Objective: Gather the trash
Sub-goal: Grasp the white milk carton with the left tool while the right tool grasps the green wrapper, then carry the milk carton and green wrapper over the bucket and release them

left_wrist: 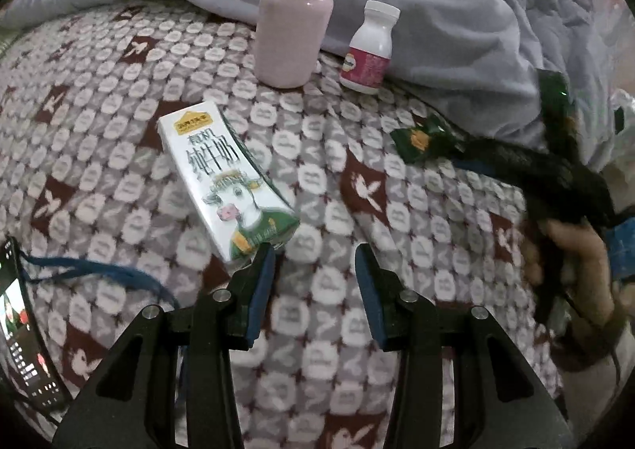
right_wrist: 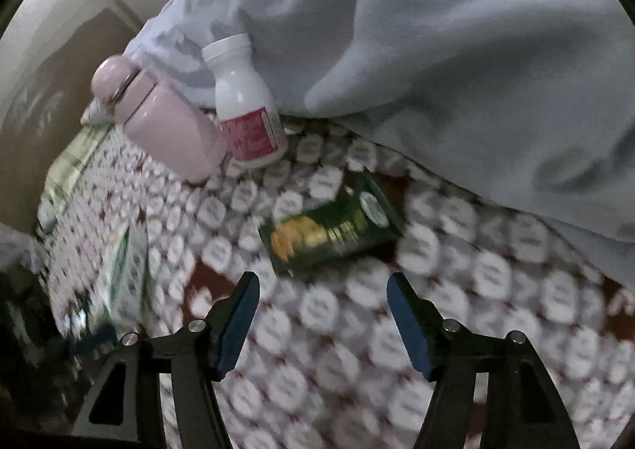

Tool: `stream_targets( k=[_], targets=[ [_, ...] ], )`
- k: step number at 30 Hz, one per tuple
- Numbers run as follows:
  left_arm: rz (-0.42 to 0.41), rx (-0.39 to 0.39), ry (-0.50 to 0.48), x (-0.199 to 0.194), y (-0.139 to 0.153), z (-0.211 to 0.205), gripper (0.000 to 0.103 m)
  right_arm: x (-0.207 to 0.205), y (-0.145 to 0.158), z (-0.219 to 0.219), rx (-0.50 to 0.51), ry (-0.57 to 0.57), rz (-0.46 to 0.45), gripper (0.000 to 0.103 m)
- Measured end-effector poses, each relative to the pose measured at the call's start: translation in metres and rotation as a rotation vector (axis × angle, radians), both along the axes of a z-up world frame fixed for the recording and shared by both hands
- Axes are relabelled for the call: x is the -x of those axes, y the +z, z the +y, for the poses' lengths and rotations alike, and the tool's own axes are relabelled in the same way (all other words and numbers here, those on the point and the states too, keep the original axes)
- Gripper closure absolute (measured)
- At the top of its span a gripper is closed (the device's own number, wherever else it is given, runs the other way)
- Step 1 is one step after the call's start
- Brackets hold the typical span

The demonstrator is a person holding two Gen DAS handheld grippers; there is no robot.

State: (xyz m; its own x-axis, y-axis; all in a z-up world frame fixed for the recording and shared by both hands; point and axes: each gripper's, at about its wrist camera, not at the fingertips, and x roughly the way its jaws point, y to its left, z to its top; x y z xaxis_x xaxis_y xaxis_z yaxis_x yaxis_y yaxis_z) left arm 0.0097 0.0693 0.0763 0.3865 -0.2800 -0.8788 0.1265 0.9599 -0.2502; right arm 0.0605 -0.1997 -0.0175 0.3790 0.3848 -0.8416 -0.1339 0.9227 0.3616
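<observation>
**Both tongs spread above a patterned bed, trash lying loose**

Patterned bedspread in maroon and grey, printed with pale round emblems, carries everything; a rumpled pale blue quilt is heaped along its far side; against that quilt a pink cylindrical flask with a domed cap stands upright, and just beside it a small white plastic bottle with a red label; a white milk carton printed with a cow lies flat, its near corner close to the left tongs, whose blue-padded jaws are spread apart with nothing between them; a dark green snack wrapper with yellow print lies flat, well apart from the carton; the right tongs hang just short of that wrapper, jaws likewise parted and holding nothing; a lit phone screen with a blue cord sits at the left edge of the left wrist view
</observation>
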Motion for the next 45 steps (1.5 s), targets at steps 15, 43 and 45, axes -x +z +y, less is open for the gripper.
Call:
stream_targets(
  k=[15, 43, 45],
  targets=[
    [-0.019, -0.018, 0.286, -0.031, -0.016, 0.045, 0.043, -0.030, -0.014, 0.047, 0.133, 0.060, -0.071, 0.032],
    [-0.096, 0.073, 0.101, 0.010, 0.017, -0.055, 0.044, 0.126, 0.051, -0.057, -0.010, 0.124, -0.224, 0.084],
    [-0.115, 0.066, 0.057, 0.020, 0.024, -0.079, 0.044, 0.139, 0.056, -0.067, -0.006, 0.108, -0.232, 0.084]
  ],
)
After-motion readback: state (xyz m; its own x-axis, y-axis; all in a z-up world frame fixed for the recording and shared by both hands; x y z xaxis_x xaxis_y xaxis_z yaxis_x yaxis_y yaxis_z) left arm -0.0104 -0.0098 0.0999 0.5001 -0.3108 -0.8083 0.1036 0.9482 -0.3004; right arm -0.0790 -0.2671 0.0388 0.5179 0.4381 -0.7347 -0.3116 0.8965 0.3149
